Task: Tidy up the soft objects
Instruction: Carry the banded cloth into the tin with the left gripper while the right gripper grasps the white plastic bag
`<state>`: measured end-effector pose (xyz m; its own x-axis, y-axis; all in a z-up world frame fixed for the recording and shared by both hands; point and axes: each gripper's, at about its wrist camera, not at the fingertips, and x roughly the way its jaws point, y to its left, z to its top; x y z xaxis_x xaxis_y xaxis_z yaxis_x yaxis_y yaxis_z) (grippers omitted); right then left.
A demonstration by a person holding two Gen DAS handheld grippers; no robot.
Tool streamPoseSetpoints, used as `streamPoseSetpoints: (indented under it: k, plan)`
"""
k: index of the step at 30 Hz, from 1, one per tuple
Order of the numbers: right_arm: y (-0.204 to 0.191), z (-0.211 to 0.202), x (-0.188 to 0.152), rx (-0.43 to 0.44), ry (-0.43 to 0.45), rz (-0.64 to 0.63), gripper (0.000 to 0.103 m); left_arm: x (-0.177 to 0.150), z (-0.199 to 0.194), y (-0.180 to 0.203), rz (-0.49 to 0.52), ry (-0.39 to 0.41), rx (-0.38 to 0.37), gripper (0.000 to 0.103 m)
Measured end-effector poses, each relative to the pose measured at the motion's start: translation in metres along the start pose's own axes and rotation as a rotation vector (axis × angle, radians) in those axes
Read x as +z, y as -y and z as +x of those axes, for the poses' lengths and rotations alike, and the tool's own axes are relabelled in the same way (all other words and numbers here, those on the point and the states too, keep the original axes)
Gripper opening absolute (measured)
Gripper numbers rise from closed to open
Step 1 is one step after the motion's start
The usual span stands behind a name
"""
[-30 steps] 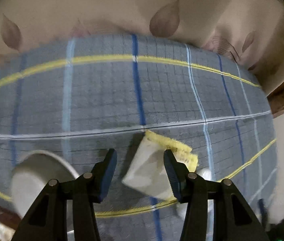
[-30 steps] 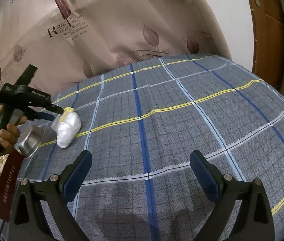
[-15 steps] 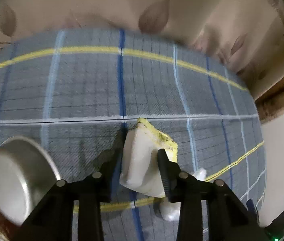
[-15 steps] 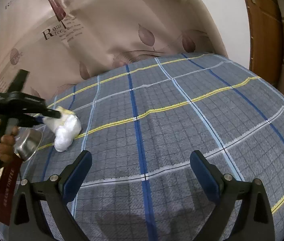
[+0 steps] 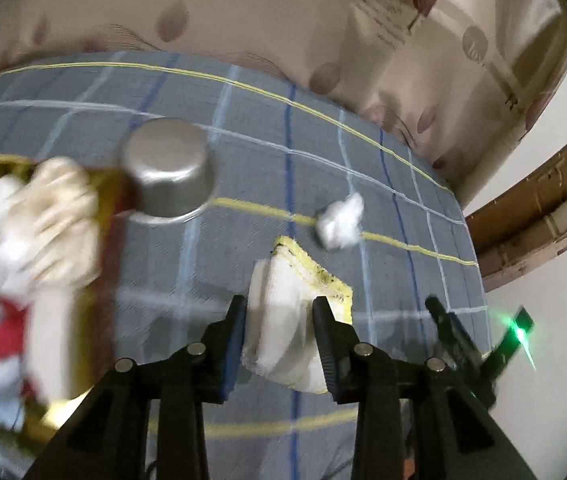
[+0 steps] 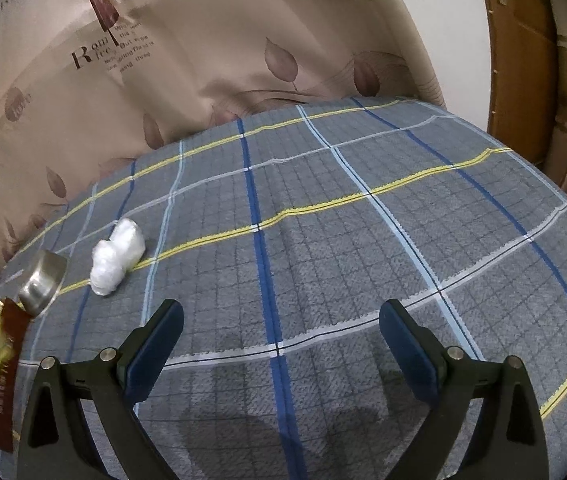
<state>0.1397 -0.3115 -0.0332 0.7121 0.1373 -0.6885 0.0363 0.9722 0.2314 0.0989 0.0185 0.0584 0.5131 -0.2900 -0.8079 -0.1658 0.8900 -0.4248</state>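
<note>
Lifted off the bed [image 6: 363,240] since a second ago, the sponge [image 5: 283,312] hangs pinched in the left gripper [image 5: 279,340] jaws, while the right gripper [image 6: 281,348] jaws gape empty.

My left tongs [image 5: 279,344] were matte black, two angular arms braced in open triangles, each carrying a round silver screw head near its knuckle. Dark blue pads [image 5: 232,354] lined the inner faces of the fingers. My right tongs [image 6: 281,354] were built the same: black triangular struts, two silver screws on each arm, and blue rectangular pads [image 6: 155,354] facing inward. Off to the right of my left tongs, a small green light [image 5: 517,326] glowed on a black bracket.
</note>
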Motion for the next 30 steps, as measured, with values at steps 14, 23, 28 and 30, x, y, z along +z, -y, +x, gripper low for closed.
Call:
streamPoseSetpoints:
  k: [14, 23, 28, 30]
  plan:
    - [-0.081, 0.006, 0.012, 0.082, -0.073, -0.092, 0.097, -0.063, -0.132, -0.109, -0.125, 0.207, 0.123, 0.034]
    - [-0.136, 0.026, 0.028, 0.11, -0.099, -0.112, 0.097, -0.067, -0.151, -0.147, -0.173, 0.261, 0.125, 0.034]
    - [-0.138, 0.042, 0.029, 0.1, -0.129, -0.09, 0.097, -0.064, -0.158, -0.16, -0.193, 0.303, 0.13, 0.034]
    - [-0.141, 0.049, 0.03, 0.102, -0.139, -0.089, 0.097, -0.063, -0.157, -0.163, -0.194, 0.31, 0.13, 0.034]
